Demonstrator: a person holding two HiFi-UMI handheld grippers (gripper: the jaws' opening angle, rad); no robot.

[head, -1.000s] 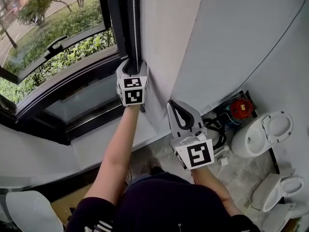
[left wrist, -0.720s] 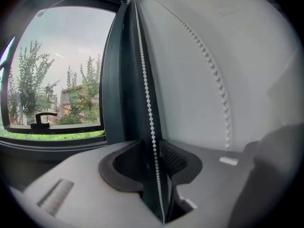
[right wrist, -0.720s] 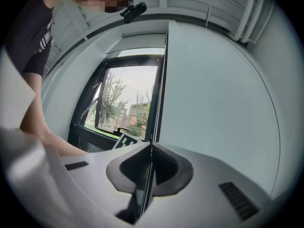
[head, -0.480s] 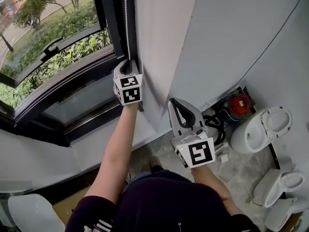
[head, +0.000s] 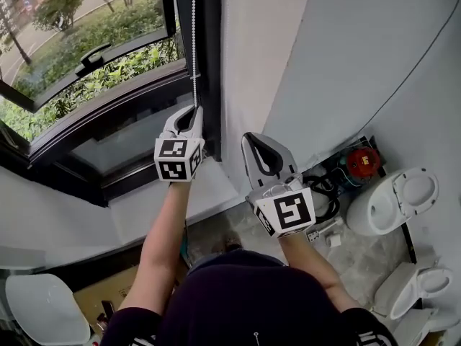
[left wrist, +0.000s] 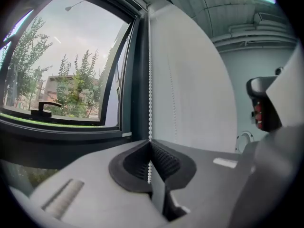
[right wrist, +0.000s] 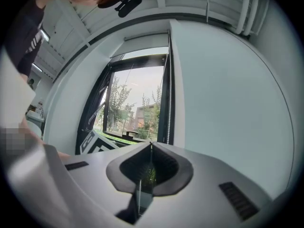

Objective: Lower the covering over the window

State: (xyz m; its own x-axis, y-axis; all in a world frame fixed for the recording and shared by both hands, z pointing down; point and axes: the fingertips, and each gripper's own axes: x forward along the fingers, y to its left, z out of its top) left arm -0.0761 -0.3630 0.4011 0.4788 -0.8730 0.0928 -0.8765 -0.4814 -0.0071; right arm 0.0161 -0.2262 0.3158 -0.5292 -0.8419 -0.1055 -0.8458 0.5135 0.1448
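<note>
Left gripper [head: 193, 111], jaws just closing, now pinched on bead chain [head: 193, 42], which runs straight up from tips along dark window frame [head: 210, 63]. Window [head: 86, 71] ahead and left of it. Right gripper [head: 250, 137] just beside, jaws together, pointing at white wall [head: 346, 63].

Daylit room, head view sharp.
Daylight comes through the window [head: 86, 56]; the pale wall [head: 346, 56] is evenly lit. Both gripper views bulge fisheye-style, with black corners.
</note>
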